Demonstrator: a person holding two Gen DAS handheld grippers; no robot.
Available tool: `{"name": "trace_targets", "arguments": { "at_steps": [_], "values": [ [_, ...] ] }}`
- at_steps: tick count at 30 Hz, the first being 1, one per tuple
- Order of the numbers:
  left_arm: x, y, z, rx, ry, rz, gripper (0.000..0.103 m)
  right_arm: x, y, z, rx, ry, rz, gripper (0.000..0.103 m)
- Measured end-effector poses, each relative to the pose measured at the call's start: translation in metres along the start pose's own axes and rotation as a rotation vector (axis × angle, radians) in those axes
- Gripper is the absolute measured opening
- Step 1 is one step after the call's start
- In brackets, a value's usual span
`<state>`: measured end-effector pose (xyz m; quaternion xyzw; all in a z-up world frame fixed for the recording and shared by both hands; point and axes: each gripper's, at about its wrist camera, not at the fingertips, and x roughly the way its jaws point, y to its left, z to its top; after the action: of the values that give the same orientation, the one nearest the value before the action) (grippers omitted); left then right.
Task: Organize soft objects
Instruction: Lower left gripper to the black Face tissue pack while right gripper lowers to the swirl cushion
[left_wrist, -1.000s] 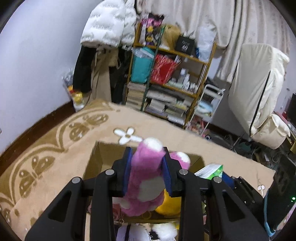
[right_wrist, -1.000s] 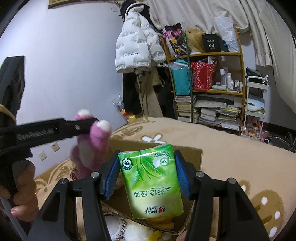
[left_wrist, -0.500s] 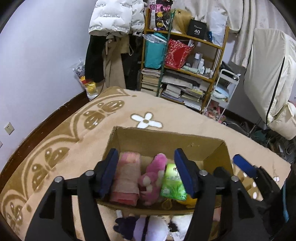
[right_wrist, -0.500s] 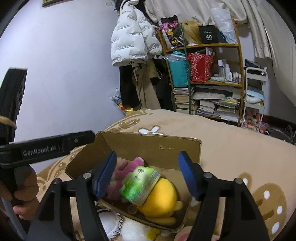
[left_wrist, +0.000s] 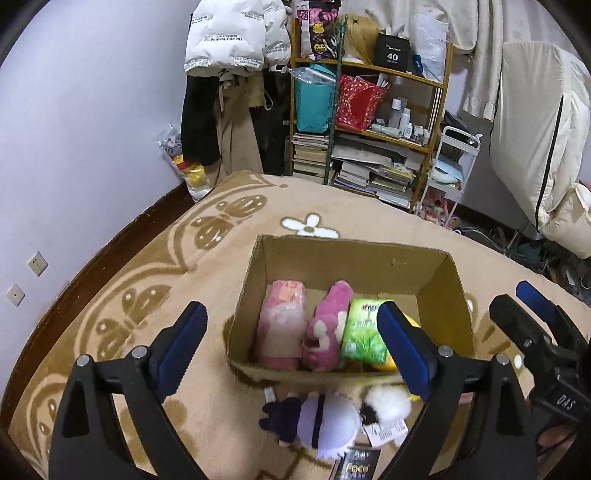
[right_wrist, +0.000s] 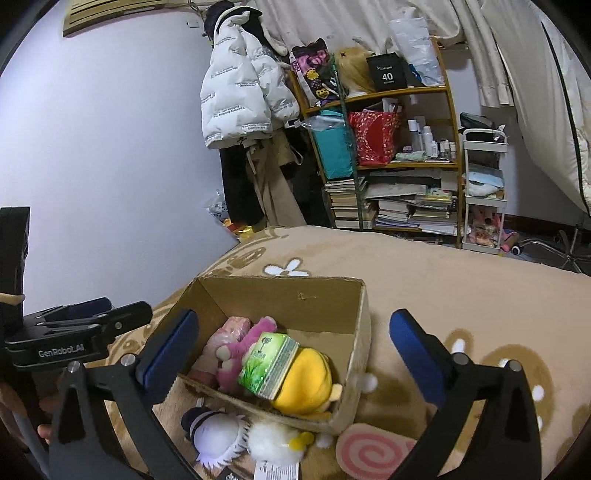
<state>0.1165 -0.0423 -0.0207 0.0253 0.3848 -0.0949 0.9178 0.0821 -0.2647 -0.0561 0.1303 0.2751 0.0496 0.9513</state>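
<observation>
Both grippers hang over an open cardboard box (left_wrist: 436, 280) on a tan patterned blanket (left_wrist: 155, 280). The left gripper (left_wrist: 291, 345) and the right gripper (right_wrist: 295, 354) each have their blue fingers (left_wrist: 181, 339) spread wide and empty, having just been opening. Ahead of and below the fingers, inside the box, lie a pink wrapped roll (left_wrist: 282, 321), a pink plush toy (left_wrist: 325, 328), a green tissue pack (right_wrist: 269, 363) and a yellow plush (right_wrist: 306, 380). The tissue pack leans tilted on the yellow plush, so it may slide when more is added. Nearer than the fingertips, outside the box's front wall, wait a purple-and-white plush (left_wrist: 321, 421), a white fluffy toy (right_wrist: 277, 443) and a pink swirl cushion (right_wrist: 369, 450). Reaching for these, a finger could catch the box's front wall and tip or drag it; the toys touch, so closing carelessly may pinch two together.
</observation>
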Motion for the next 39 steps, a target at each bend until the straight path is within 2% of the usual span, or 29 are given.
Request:
{"name": "trace_targets", "arguments": {
  "at_steps": [5, 21, 29, 39],
  "values": [
    [-0.016, 0.004, -0.009, 0.011, 0.014, 0.013, 0.097, -0.014, 0.000, -0.006, -0.006, 0.018, -0.017, 0.103],
    [-0.040, 0.000, -0.053, 0.027, 0.147, 0.018, 0.097, -0.041, 0.003, -0.024, 0.006, 0.103, -0.037, 0.103],
    [-0.033, -0.015, -0.074, 0.061, 0.217, 0.019, 0.097, -0.044, -0.008, -0.039, 0.037, 0.141, -0.058, 0.103],
    [-0.003, -0.025, -0.095, 0.092, 0.328, 0.025, 0.097, -0.022, -0.025, -0.054, 0.071, 0.217, -0.110, 0.103]
  ]
}}
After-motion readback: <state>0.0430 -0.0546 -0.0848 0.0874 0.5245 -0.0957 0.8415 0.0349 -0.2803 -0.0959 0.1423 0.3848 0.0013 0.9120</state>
